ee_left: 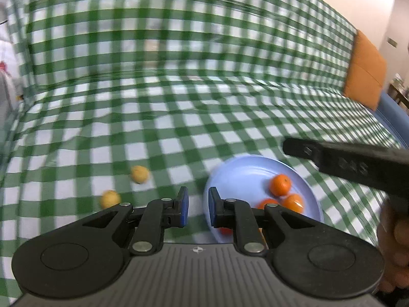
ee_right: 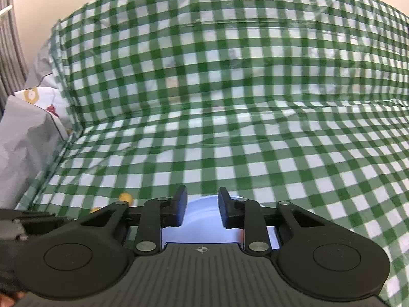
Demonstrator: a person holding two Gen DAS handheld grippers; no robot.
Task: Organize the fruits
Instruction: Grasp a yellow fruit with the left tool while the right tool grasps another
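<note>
Both wrist cameras look forward and slightly down along their jaws, low over the checked cloth (ee_left: 179, 117); both see the blue plate (ee_left: 245, 168) from close.

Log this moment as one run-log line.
left hand-held gripper: open, empty | right hand-held gripper: open, empty | blue plate: oranges inside | yellow fruits: on cloth

Glossy plastic checked cover (ee_left: 179, 107); smooth plate (ee_left: 242, 168)
</note>
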